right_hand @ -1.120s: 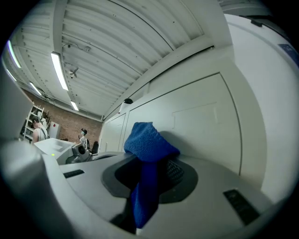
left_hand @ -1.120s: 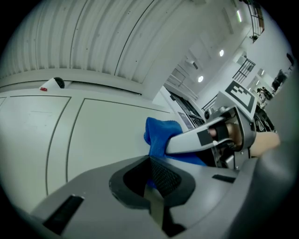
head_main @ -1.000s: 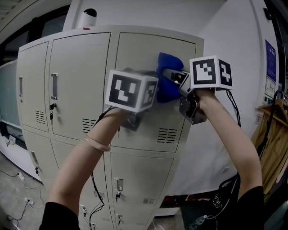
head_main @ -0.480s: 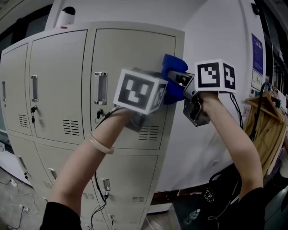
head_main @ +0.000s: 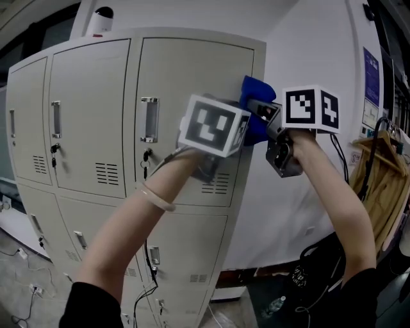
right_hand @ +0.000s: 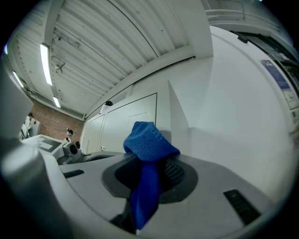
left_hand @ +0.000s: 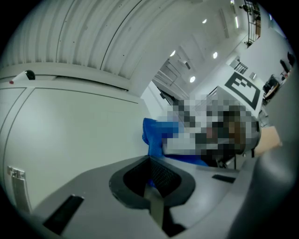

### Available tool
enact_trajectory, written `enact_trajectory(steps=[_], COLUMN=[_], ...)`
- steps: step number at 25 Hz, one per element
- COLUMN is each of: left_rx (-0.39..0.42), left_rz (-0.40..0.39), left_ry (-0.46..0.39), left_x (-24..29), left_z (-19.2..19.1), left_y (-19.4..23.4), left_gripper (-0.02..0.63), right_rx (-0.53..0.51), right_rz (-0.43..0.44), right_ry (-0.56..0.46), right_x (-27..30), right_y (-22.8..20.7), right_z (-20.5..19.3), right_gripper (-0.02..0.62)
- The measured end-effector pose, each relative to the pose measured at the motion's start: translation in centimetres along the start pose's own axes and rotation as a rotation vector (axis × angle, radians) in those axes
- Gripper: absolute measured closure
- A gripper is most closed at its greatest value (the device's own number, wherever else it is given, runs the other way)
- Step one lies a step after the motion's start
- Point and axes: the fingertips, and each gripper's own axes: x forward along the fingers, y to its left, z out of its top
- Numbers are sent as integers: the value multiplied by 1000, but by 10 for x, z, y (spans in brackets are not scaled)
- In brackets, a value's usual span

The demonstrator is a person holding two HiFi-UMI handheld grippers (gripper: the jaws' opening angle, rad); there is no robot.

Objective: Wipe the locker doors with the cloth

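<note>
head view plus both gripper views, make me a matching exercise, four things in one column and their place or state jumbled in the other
Things:
1. blue knitted cloth
2. left gripper
3. white rounded device with a dark top
4. upright metal door handle

Places or states:
a. on top of the beige metal lockers
b. jaws together, nothing between them
c. clamped in the right gripper
d. fixed to one door, above a lock

Pairs: 1-c, 2-b, 3-a, 4-d
</note>
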Motion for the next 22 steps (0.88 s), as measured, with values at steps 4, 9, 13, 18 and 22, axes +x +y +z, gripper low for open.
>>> enact_trajectory(steps=[4,9,13,18,22], left_rx=[67,25,15,1,-35], left_rz=[127,173,244,332,386], left_ry=[30,-16,-13,23,31], left_x=[-21,-66,-117,-163,-191], left_z=[-6,1,-5,-25,-41], left_y=[19,53,87,122,142], left_gripper=[600,600,600,600,600], right_rx=[-15,-15,2,29,18], right_rz=[25,139,242,323,349], right_ry=[-21,-27,4,33,49], right_x=[4,22,47,73,85], right_y=[25,76,119,162,183], right_z=[-4,-2,-15,-33,-42], right_gripper=[511,511,511,511,511])
